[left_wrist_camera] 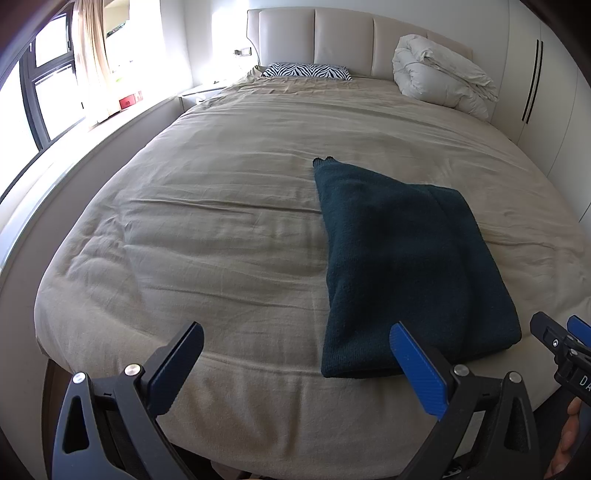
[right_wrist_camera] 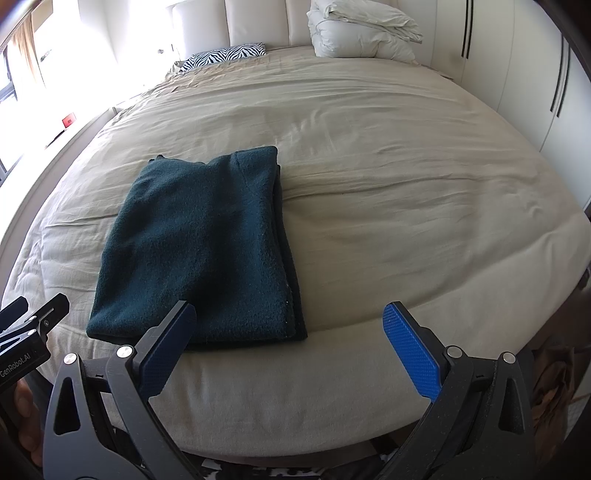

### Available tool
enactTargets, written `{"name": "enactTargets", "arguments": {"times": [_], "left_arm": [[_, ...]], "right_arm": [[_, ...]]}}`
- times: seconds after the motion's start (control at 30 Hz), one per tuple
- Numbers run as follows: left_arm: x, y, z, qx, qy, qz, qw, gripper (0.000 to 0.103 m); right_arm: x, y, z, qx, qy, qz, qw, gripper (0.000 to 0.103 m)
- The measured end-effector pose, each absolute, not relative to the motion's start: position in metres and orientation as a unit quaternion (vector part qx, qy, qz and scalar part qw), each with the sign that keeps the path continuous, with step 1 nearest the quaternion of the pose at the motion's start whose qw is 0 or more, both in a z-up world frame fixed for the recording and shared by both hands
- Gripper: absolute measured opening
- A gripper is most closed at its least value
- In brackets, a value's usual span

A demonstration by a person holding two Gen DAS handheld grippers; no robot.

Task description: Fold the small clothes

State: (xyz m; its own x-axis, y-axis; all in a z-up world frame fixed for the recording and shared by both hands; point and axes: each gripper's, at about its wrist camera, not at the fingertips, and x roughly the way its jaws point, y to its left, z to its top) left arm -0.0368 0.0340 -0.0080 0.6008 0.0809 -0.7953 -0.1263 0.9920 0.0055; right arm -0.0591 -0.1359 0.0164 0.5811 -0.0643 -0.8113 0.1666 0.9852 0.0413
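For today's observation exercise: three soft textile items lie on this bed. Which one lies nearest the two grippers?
The dark teal folded garment, at the foot of the bed just ahead of both open grippers. The zebra-print pillow and white bundled duvet sit far off by the headboard.

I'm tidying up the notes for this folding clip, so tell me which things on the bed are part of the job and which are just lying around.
Part of the job:
dark teal garment, folded
left tool, open
right tool, open

Just lying around:
zebra-print pillow
bundled white duvet
beige bedcover

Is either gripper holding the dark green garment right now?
No, the left gripper and right gripper are both open above the bed edge, and the folded dark green garment lies free on the bedspread.
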Motion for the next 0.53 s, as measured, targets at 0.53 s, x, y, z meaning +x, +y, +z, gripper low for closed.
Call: {"name": "enactTargets", "arguments": {"times": [0.53], "left_arm": [[-0.0371,0.0370,-0.0083,-0.033,0.443,0.060,0.894,0.103]], "right_arm": [[-0.0600,-0.1355,0.0155,0.060,0.454,-0.068,0.886,0.103]]}}
